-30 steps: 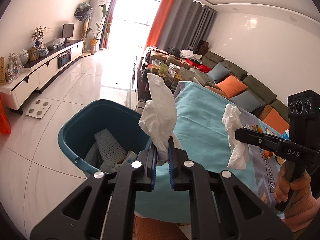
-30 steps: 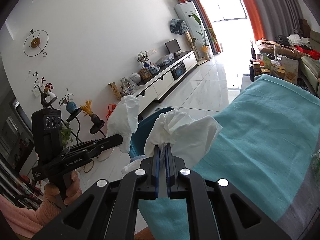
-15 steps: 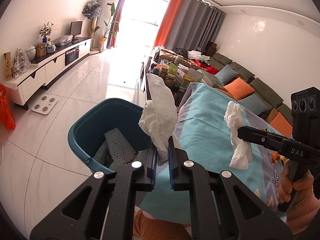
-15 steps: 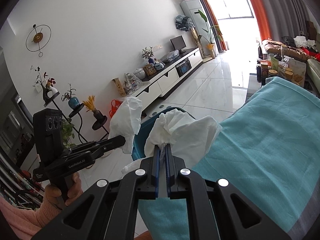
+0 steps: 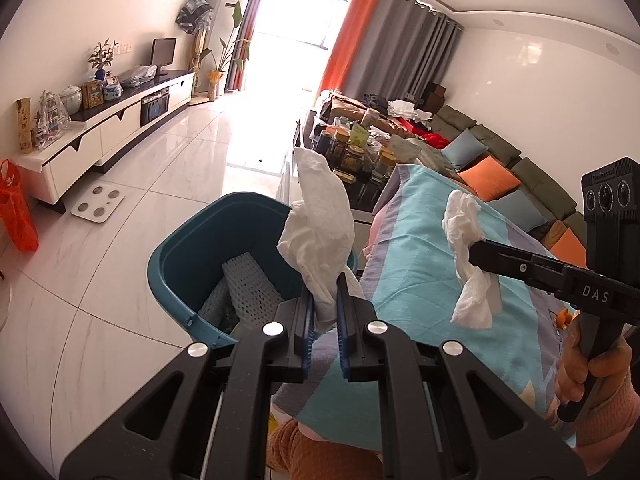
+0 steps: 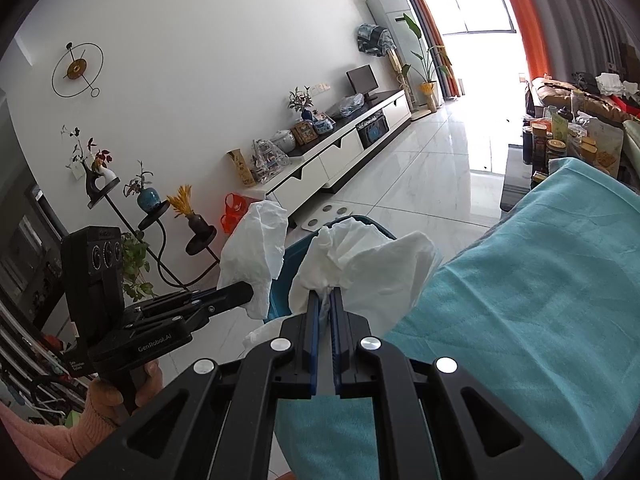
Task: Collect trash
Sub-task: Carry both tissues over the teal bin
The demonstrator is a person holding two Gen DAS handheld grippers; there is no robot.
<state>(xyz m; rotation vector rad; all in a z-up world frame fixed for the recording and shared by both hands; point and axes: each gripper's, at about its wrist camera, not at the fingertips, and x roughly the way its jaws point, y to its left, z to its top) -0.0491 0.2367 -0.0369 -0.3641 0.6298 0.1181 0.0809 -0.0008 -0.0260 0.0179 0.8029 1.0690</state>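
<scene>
From the left wrist view, the left gripper [image 5: 325,280] clamps a white tissue [image 5: 320,224] over the blue bin [image 5: 188,256]. From the right wrist view, the right gripper [image 6: 325,300] pinches a second tissue [image 6: 368,260] above the teal-covered table [image 6: 540,300].

White crumpled tissue [image 5: 320,236], another white tissue [image 5: 466,256], teal-blue bin [image 5: 180,256] holding pale grey mesh netting [image 5: 248,288], turquoise cloth [image 5: 420,280] edged in lilac, black grippers with blue pads [image 5: 306,336], orange cushion [image 5: 486,178].
</scene>
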